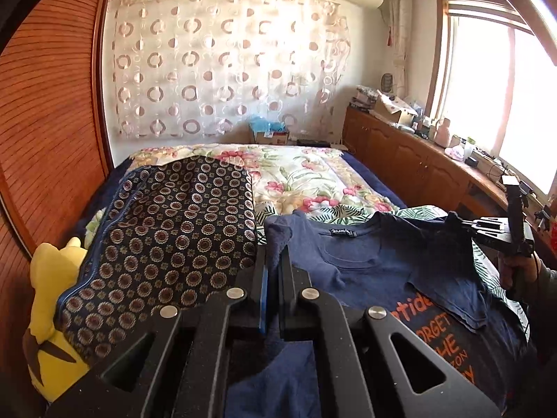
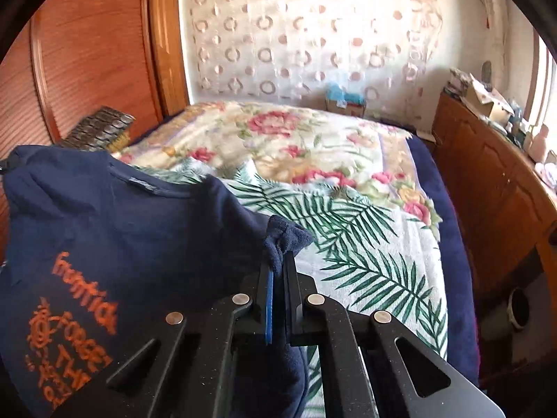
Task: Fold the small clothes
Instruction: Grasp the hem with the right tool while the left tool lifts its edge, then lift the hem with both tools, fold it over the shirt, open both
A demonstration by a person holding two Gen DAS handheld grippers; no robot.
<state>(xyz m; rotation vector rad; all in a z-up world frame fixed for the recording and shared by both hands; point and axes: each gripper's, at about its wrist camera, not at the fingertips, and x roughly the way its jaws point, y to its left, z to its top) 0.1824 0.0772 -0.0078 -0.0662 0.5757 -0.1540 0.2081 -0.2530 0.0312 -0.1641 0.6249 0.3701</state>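
Observation:
A navy T-shirt [image 1: 376,271] with orange print lies over the bed, its collar toward the far side. My left gripper [image 1: 275,261] is shut on a bunched corner of the shirt at its left shoulder. In the right wrist view the same T-shirt [image 2: 139,230] hangs to the left, and my right gripper [image 2: 278,261] is shut on a bunched bit of its cloth at the right shoulder. The right gripper also shows in the left wrist view [image 1: 463,224], at the shirt's right edge, held by a hand.
A dark patterned cloth [image 1: 174,230] lies left of the shirt, with a yellow plush toy [image 1: 52,299] beside it. A floral blanket [image 2: 278,146] and a palm-leaf sheet [image 2: 365,244] cover the bed. A wooden cabinet [image 1: 417,160] with clutter runs along the right; a wooden wardrobe [image 1: 45,122] stands at the left.

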